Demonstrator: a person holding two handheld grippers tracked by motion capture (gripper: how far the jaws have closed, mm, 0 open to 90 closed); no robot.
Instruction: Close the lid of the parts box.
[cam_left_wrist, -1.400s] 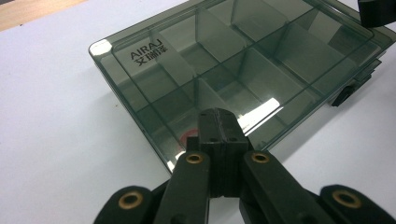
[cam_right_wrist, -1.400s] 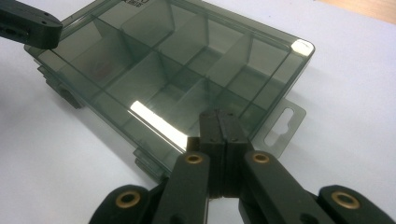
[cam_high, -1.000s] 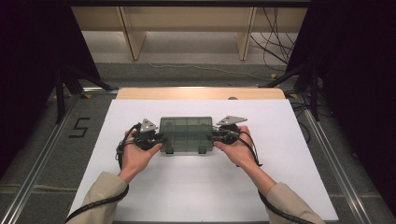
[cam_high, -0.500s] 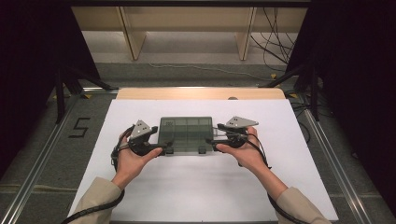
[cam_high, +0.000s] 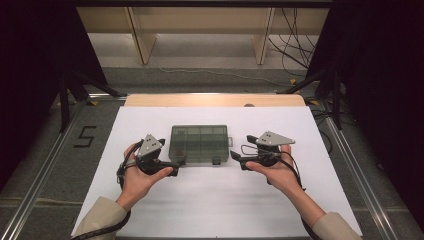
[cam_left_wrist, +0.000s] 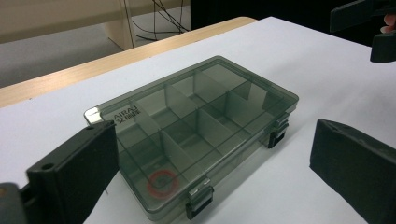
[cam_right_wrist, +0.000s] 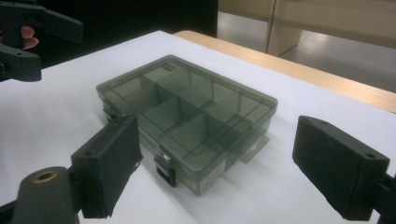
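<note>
The desk (cam_high: 215, 200) under my hands is covered in white, with a strip of pale wood (cam_high: 215, 100) showing along its far edge. Beyond it stands light wooden shelving (cam_high: 200, 30) on a grey floor, with dark cables (cam_high: 295, 45) trailing at the far right, and a black "5" (cam_high: 85, 136) is marked on the floor to the left of the desk.

In the middle of the desk lies a smoky translucent compartment box (cam_high: 199, 144), flat, its lid closed. Through the lid I see dividers splitting it into a grid of cells. Two small latches (cam_left_wrist: 201, 200) sit on its near long side, and a hanging tab sticks out of its right end. Lettering is printed near one corner of the lid (cam_left_wrist: 128, 113), and a red ring (cam_left_wrist: 162, 183) shows through the lid in a near corner cell.

My left gripper (cam_high: 172, 167) sits just beside the box's near left corner, its fingers (cam_left_wrist: 74, 172) spread apart, holding nothing. My right gripper (cam_high: 239, 161) waits just off the box's right end, fingers (cam_right_wrist: 107, 165) likewise spread wide and empty; the box lies ahead of them, between the two grippers.
</note>
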